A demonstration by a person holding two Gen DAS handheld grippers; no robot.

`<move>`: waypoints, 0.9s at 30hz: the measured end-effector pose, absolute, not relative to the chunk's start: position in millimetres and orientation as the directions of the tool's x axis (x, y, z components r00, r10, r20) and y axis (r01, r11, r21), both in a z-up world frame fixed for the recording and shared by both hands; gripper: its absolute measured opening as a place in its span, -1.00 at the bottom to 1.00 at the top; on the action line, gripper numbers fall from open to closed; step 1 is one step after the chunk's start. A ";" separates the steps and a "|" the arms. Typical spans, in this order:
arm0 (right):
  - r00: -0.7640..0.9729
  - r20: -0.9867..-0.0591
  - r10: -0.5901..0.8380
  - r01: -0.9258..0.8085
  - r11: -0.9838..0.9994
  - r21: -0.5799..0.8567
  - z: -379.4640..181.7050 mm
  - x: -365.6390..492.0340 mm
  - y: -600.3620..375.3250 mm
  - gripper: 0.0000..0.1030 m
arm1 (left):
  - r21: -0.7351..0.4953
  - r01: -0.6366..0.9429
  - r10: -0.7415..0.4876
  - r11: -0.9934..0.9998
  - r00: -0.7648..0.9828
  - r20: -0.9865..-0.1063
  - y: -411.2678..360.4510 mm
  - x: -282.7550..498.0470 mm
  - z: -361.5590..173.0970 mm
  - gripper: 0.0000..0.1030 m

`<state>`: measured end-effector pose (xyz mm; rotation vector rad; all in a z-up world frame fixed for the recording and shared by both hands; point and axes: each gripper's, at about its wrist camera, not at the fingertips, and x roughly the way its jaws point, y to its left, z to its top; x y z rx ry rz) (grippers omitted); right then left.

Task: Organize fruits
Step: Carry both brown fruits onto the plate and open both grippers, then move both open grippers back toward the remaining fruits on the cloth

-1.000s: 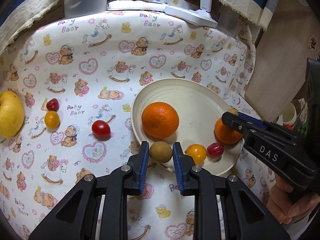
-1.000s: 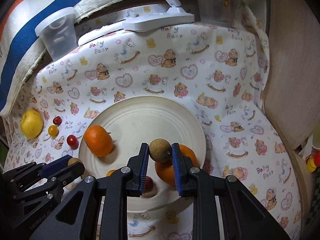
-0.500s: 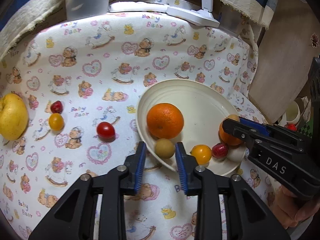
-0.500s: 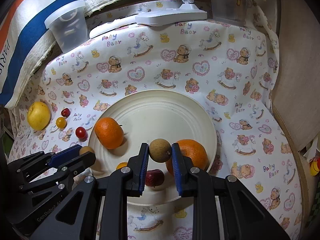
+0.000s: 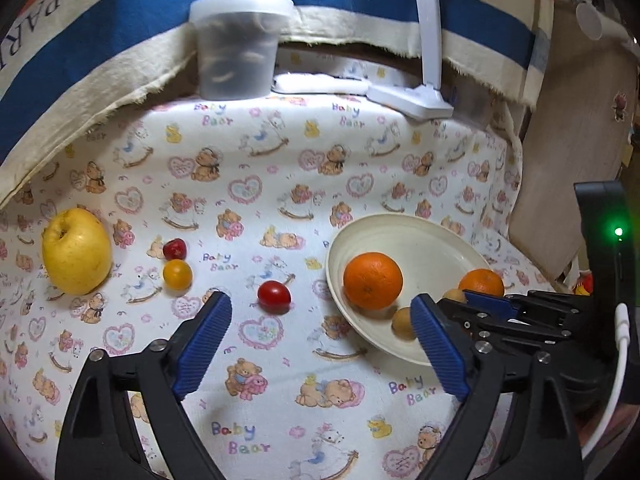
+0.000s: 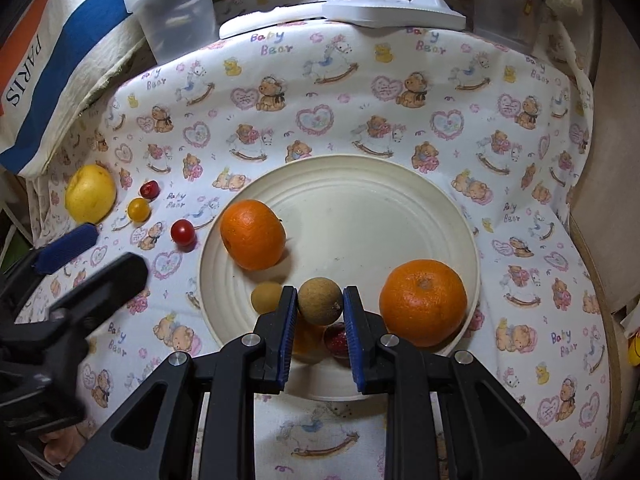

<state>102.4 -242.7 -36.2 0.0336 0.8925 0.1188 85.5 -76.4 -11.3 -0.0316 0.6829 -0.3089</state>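
The printed "Baby Bear" cotton cloth (image 5: 280,184) fills both views and serves as the work surface. The round cream plastic plate (image 6: 360,184), at centre frame in the right-wrist view, is evidently the collecting place: it already bears two large oranges, one at its left (image 6: 253,234) and one at its lower right (image 6: 423,301), a small tan round fruit (image 6: 266,297) near its lower-left rim, and two small fruits, yellow and red, half hidden under the tool.

The right gripper (image 6: 320,312), at lower centre, pinches a second brown round fruit (image 6: 320,301) between its blue pads, held over the plate's near edge, probably for release there.

The left gripper (image 5: 320,332), at the bottom of the left-wrist view, stands spread wide and empty above the cloth, its gap facing the loose fruits.

Outside the plate, at left of frame, lie a yellow apple (image 5: 77,256), a red cherry tomato (image 5: 274,297), a yellow cherry tomato (image 5: 177,274) and a small dark-red fruit (image 5: 175,249); these appear to be what remains to gather.
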 end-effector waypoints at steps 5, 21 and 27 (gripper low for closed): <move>0.629 -0.770 0.106 -0.078 0.994 0.073 -36.9 104.1 -244.5 -0.54 | -0.111 0.262 -0.273 0.959 0.738 -0.617 -74.8 86.1 -16.9 0.95; 0.652 -0.755 0.068 -0.021 0.997 0.071 -40.6 108.2 -252.3 -0.47 | -0.129 0.176 -0.218 0.976 0.795 -0.566 -53.4 79.4 -13.8 0.98; 0.674 -0.733 0.090 -0.020 0.994 0.103 -37.4 105.8 -252.6 -0.20 | -0.159 0.139 -0.203 0.977 0.828 -0.523 -41.8 75.5 -5.9 0.98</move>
